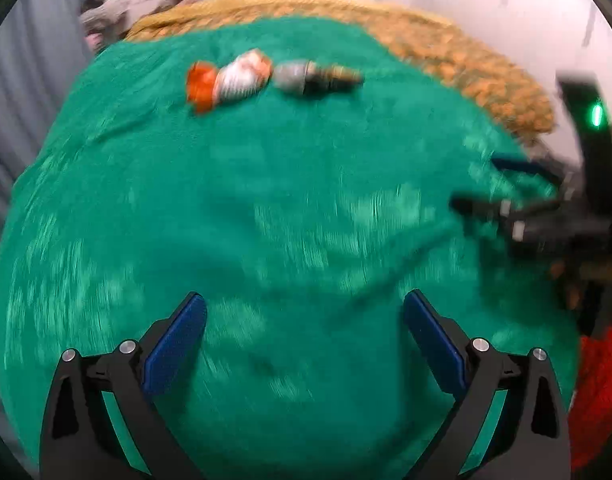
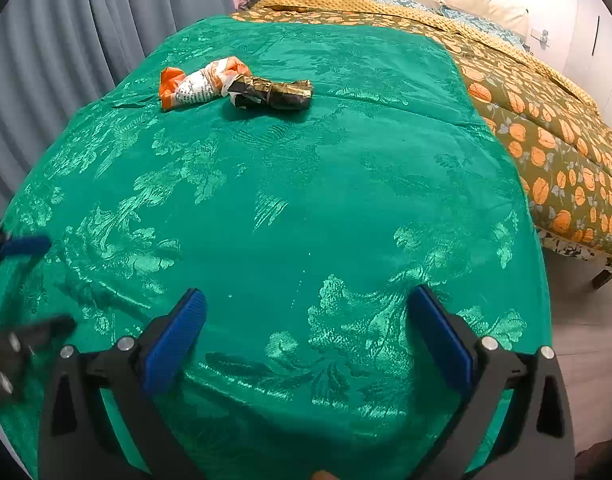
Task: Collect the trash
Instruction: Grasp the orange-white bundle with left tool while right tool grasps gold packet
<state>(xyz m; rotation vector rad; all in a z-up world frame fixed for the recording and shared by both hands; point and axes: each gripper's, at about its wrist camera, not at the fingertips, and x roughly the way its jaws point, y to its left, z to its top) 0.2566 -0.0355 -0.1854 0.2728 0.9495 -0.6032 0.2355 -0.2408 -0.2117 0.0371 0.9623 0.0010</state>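
My two wrist cameras look forward, side by side, low over the green bedspread (image 2: 306,200), sharing the far wrappers (image 2: 233,84).

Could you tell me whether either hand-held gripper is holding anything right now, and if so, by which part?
Nothing is held. The left hand-held gripper and right hand-held gripper are both open over the green cloth, well short of the two wrappers.

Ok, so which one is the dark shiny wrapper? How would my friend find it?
Look at the green bedspread covering the near end of the bed. At its far end lie two crumpled wrappers, touching. The dark wrapper is the right one, black and gold and rolled up; its neighbour, the orange wrapper, is orange and white.
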